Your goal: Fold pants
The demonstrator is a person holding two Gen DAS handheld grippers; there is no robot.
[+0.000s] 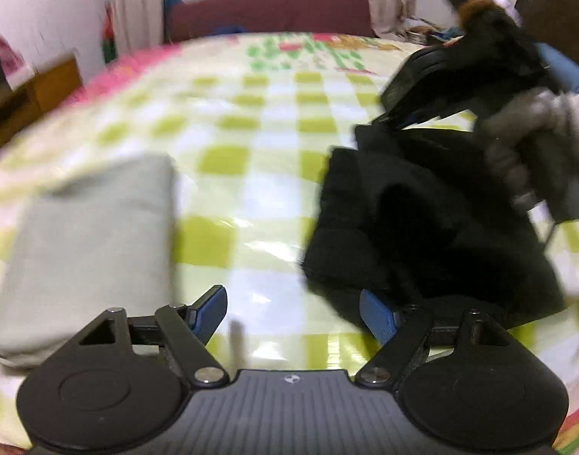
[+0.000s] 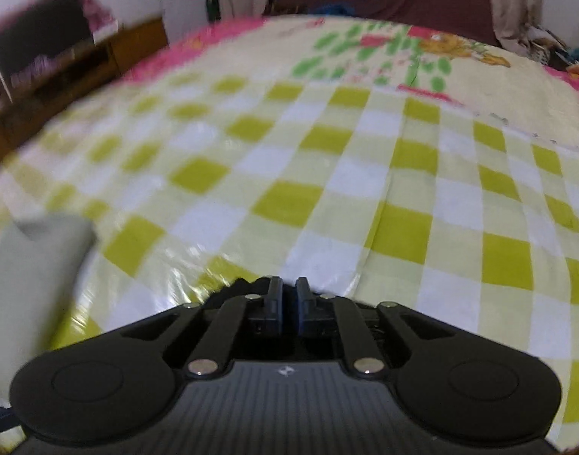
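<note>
Black pants [image 1: 422,227] hang bunched at the right of the left wrist view, above the green-checked bed sheet [image 1: 251,189]. My right gripper [image 1: 407,113] holds them from above in that view. In the right wrist view the right gripper [image 2: 288,290] has its jaws nearly together, with a bit of black cloth [image 2: 236,288] showing just beside its fingers. My left gripper [image 1: 293,311] is open and empty, with its right blue finger pad [image 1: 376,314] close to the pants' lower edge.
A folded pale grey-green garment [image 1: 92,242] lies on the bed to the left; it also shows in the right wrist view [image 2: 35,273]. A dark red headboard [image 1: 270,11], curtains and wooden furniture [image 1: 31,91] surround the bed.
</note>
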